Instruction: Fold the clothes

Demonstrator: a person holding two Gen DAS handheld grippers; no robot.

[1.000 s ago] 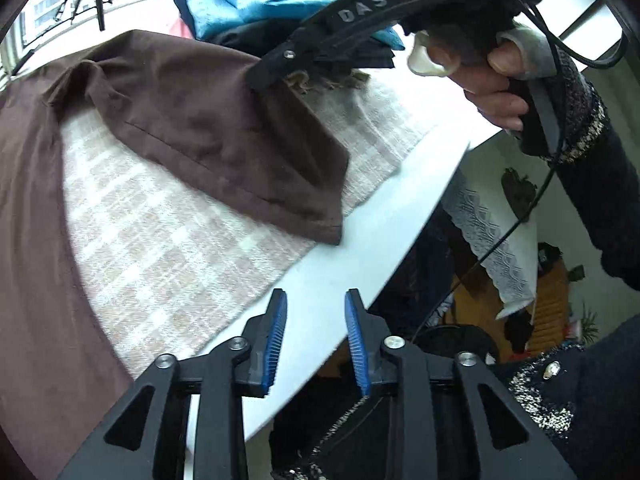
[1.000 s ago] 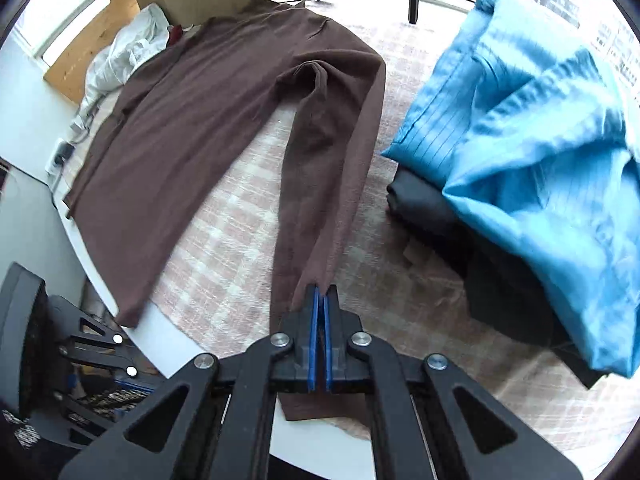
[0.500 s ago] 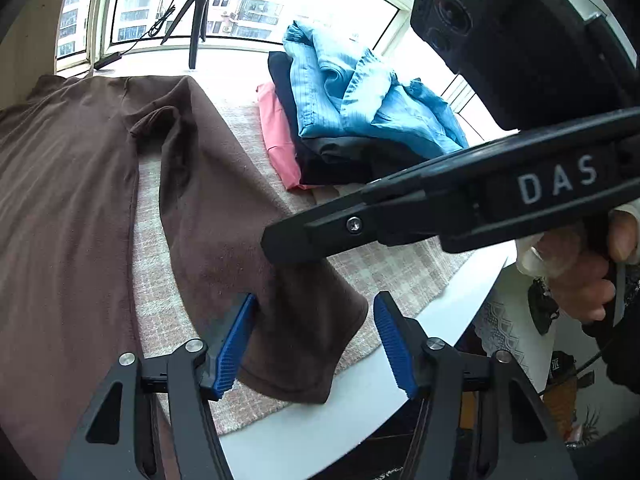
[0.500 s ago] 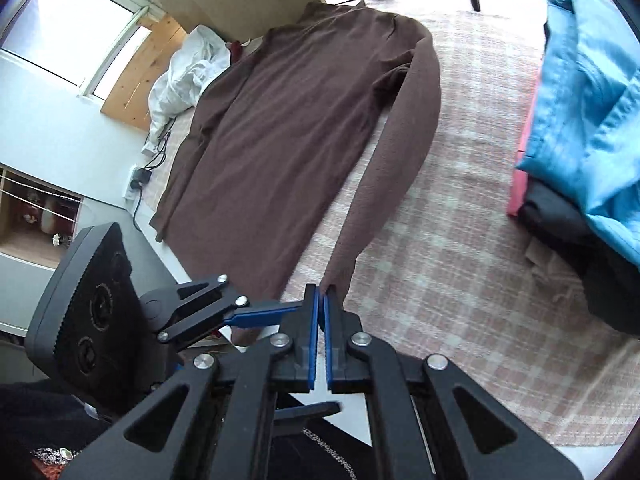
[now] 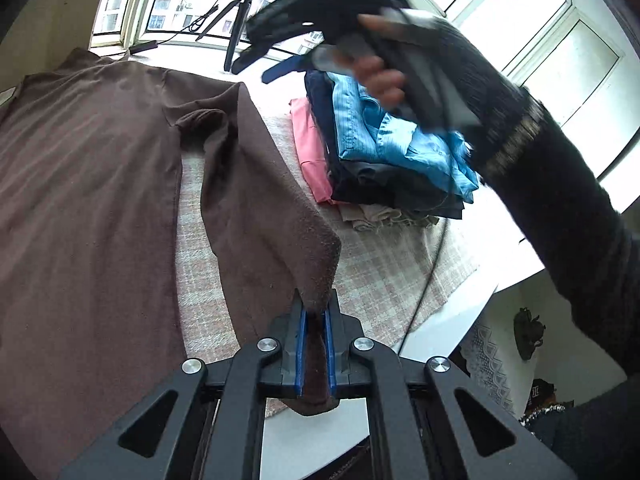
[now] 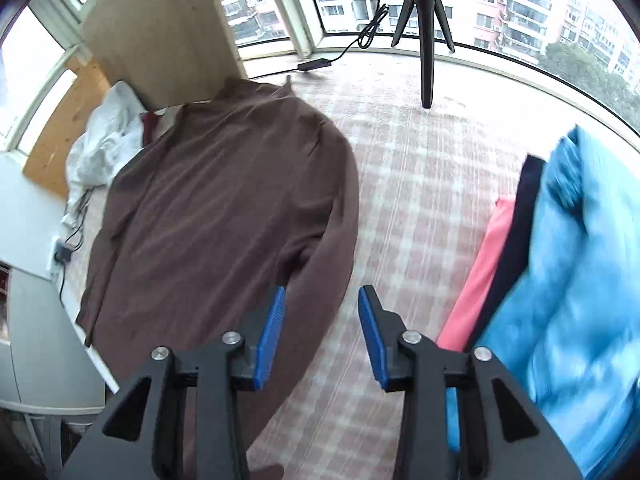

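A brown long-sleeved shirt [image 5: 88, 200] lies flat on a pink checked cloth [image 5: 384, 272]. Its near sleeve [image 5: 256, 200] runs toward the table's front edge. My left gripper [image 5: 315, 320] is closing and its blue pads press on the sleeve's cuff, which is lifted off the cloth. In the right wrist view my right gripper [image 6: 320, 332] hovers over the upper sleeve [image 6: 328, 264] with its jaws opening and nothing gripped between them. The right gripper [image 5: 280, 60] also shows blurred at the top of the left wrist view, held by a hand in a dark sleeve.
A stack of folded clothes [image 5: 400, 152] in blue, dark and pink stands to the right of the sleeve [image 6: 560, 280]. A black tripod [image 6: 424, 20] stands by the window. A white crumpled cloth [image 6: 100, 148] lies beyond the shirt's far side. The white table edge [image 5: 460, 320] is near.
My left gripper has closed on the sleeve's cuff. My right gripper has let go of the sleeve, opened, and moved away up along it toward the window.
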